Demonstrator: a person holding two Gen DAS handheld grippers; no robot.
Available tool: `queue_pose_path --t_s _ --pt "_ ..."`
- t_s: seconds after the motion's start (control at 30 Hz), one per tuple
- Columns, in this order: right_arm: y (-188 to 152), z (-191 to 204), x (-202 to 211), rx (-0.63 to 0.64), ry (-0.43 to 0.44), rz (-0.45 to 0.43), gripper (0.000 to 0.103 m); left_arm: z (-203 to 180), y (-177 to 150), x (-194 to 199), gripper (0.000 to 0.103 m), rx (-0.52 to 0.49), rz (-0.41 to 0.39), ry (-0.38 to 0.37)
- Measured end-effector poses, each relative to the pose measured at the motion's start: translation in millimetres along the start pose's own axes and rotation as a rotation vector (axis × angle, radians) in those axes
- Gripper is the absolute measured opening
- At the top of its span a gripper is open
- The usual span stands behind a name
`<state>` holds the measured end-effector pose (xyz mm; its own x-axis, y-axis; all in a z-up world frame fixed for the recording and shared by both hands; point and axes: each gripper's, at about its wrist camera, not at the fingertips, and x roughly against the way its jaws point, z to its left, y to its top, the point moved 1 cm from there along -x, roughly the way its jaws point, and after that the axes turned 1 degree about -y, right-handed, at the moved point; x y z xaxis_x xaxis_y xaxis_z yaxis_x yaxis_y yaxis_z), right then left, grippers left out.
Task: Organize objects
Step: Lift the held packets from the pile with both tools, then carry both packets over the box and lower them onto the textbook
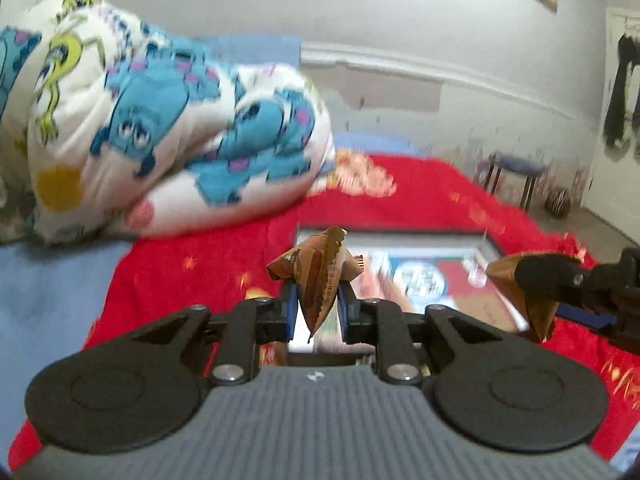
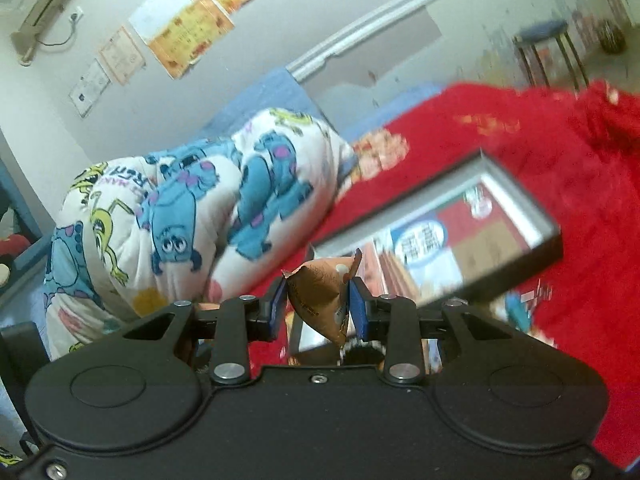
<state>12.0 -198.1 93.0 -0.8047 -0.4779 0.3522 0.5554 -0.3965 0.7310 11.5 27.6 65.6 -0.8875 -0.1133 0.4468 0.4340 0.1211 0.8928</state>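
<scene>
Already both jaws are pinched on brown packets (image 1: 320, 276) (long axis upright), with the open box (image 1: 400, 280) ahead and below, nearer the left gripper (image 1: 318, 308).

Two brown snack packets (image 1: 320, 276) (image 2: 324, 300) — crumpled, upright, pinched

Cartoon-print duvet (image 1: 160, 120) bundled on red blanket (image 1: 420, 200) — blue stool (image 1: 516, 176), posters (image 2: 200, 20) on wall.

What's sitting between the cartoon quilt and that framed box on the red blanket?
Only bare red blanket shows between the quilt and the box, clearest in the right wrist view.
</scene>
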Motion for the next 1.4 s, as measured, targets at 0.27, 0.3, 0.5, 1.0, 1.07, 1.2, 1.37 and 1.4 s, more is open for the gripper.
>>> queue_pose_path --t_s 0.27,0.3,0.5,1.0,1.07,1.2,1.37,1.4 --pt "39 16 -16 0.039 0.026 -0.028 0.032 -3 30 -23 0.024 0.006 -0.116 -0.051" --pt "45 17 -22 0.044 0.027 -0.029 0.032 -3 32 -28 0.024 0.009 -0.12 -0.054" --pt "63 7 -63 0.034 0.018 -0.002 0.032 -7 34 -63 0.024 0.0 -0.128 -0.077" --pt "52 -80 -136 -0.087 -0.092 0.075 0.032 -16 -3 -119 0.024 -0.028 0.003 -0.077" --pt "48 -83 -141 -0.083 -0.103 0.083 0.032 -18 -8 -123 0.024 -0.035 0.024 -0.075" --pt "40 -87 -147 -0.089 -0.116 0.111 0.032 -20 -18 -130 0.024 -0.04 0.078 -0.078" --pt "30 -85 -153 -0.082 -0.135 0.149 0.032 -23 -25 -134 0.024 -0.065 0.109 -0.071" --pt "29 -84 -154 -0.076 -0.14 0.157 0.032 -23 -25 -135 0.024 -0.063 0.112 -0.074"
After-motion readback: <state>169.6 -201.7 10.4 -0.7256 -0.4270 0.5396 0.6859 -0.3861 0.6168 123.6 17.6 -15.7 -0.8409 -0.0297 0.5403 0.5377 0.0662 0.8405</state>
